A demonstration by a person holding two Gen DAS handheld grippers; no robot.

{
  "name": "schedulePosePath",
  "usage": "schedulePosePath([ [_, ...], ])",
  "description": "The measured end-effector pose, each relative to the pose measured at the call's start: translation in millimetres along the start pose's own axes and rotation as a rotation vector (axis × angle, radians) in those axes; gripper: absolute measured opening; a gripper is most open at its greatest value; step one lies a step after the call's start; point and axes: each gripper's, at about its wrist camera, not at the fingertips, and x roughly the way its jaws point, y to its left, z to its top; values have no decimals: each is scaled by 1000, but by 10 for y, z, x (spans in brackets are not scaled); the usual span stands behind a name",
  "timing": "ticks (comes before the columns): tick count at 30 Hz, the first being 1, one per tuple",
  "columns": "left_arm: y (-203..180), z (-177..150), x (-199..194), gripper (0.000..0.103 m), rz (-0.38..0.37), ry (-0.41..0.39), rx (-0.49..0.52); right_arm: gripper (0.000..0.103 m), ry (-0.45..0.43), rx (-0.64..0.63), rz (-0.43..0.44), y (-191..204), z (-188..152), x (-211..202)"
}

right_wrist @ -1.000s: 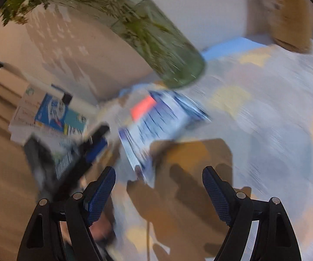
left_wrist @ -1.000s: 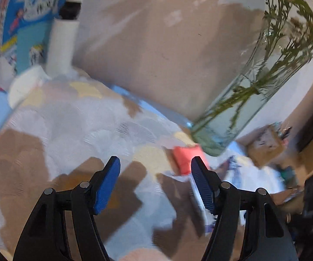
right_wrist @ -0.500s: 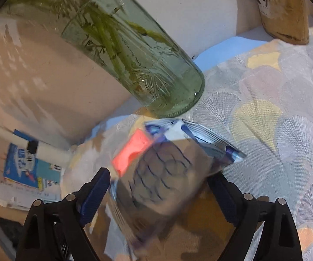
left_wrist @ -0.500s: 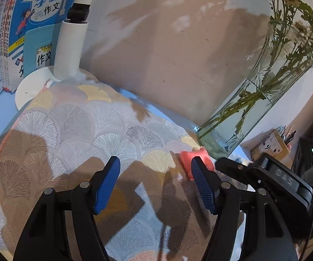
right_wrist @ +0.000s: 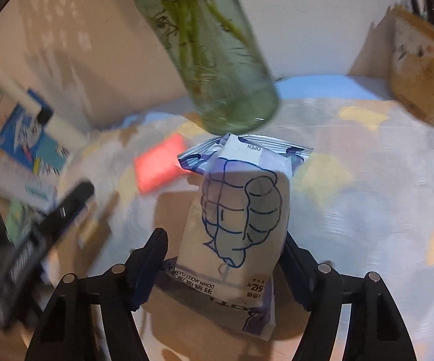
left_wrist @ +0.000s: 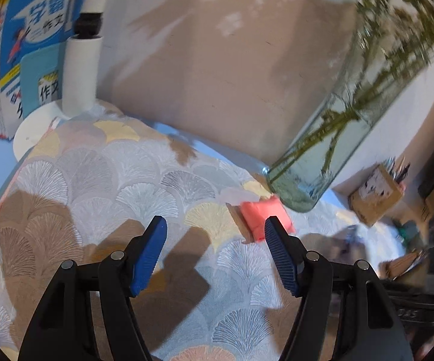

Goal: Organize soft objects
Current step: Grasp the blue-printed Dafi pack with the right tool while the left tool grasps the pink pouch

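A soft white and blue wipes pack (right_wrist: 241, 216) with a jacket drawing lies between the fingers of my right gripper (right_wrist: 226, 258). The jaws stand wide on either side of it and I cannot tell if they press it. A pink soft pad (right_wrist: 159, 167) lies on the patterned cloth (right_wrist: 367, 198) just beyond the pack's left corner. In the left wrist view the pink pad (left_wrist: 262, 213) sits just past the right fingertip of my open, empty left gripper (left_wrist: 215, 240), next to the vase.
A glass vase (left_wrist: 322, 156) with green stems stands behind the pad, also seen in the right view (right_wrist: 217, 60). A white lamp post (left_wrist: 79, 75) and blue books (left_wrist: 36, 30) stand at the far left. A cardboard box (left_wrist: 373, 192) sits at the right.
The right gripper has moved forward around the wipes pack, which now lies deep between its fingers. The left gripper shifted slightly; the right gripper has left its view.
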Motion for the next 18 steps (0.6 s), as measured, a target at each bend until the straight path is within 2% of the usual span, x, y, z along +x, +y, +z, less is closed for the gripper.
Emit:
schedulePosePath([
  [3,-136,-51,35,64,35,10,72,72,-29,-59,-89,-240,-84,-199],
  [4,-169,-61,39,64,41,11,88,74,-41,-57,-89,-314,-101,-234],
  [5,-217,-82,51,64,46,15,116,75,-51,-45,-77,-386,-121,-265],
  [7,-292,-114,75,64,53,32,158,86,-77,1,-9,-546,-171,-264],
  [9,-369,-123,127,64,16,87,191,95,-123,15,47,-612,-231,-231],
  [11,-506,-105,189,67,-19,155,259,96,-134,6,45,-565,-232,-250],
  [14,-841,-34,322,70,36,182,489,98,-133,-2,33,-538,-231,-250],
  [16,-952,23,456,70,85,182,568,99,-129,2,43,-545,-216,-252],
  [18,-989,81,634,69,79,221,605,99,-131,11,57,-570,-214,-254],
])
